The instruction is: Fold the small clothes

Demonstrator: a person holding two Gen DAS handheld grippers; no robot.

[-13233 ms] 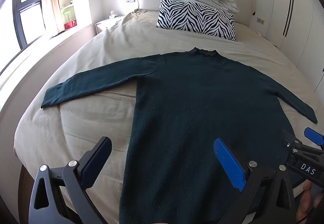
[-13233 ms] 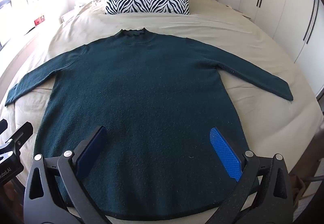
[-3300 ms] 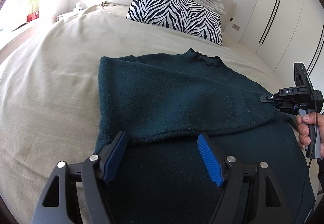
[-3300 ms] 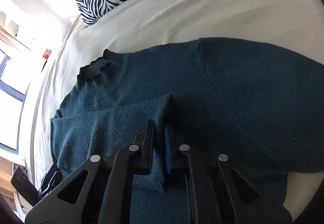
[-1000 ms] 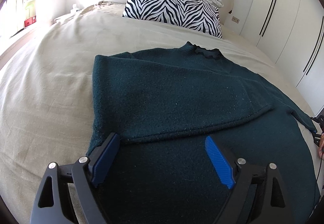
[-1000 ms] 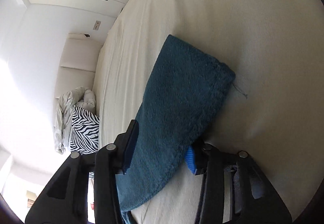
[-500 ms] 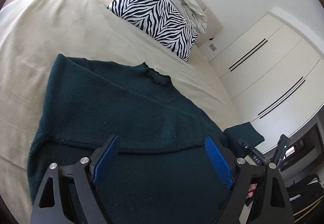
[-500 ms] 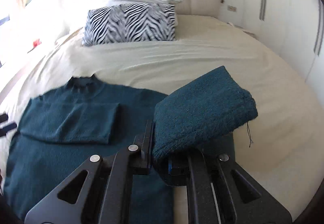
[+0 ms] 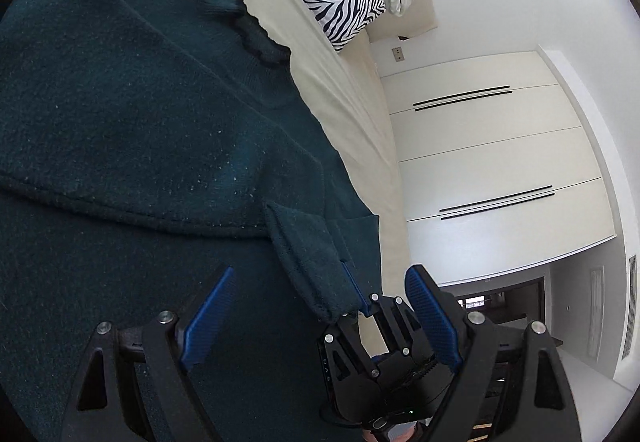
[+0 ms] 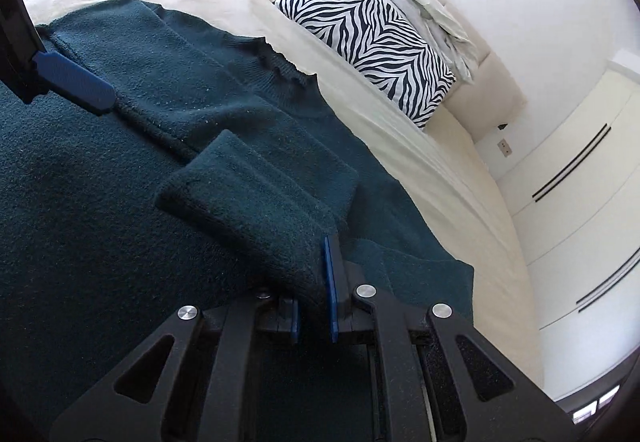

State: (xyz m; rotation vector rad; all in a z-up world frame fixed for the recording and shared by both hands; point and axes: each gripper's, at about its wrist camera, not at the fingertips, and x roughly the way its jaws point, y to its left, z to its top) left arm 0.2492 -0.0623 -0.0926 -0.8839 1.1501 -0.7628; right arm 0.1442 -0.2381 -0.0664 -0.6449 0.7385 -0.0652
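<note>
Mid sleeve-fold, the right gripper (image 10: 314, 308) clamps the cuff of the dark teal knitted sweater (image 10: 100, 202) spread across frame centre, while the left gripper (image 9: 320, 314) hangs open; next, lay the sleeve flat.

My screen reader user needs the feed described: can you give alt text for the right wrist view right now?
The right gripper has its jaws shut on the cuff end of a dark teal sweater sleeve, held over the sweater's body on a cream bed. The left gripper's blue pad shows at upper left, and a zebra-print pillow lies at the headboard.
</note>
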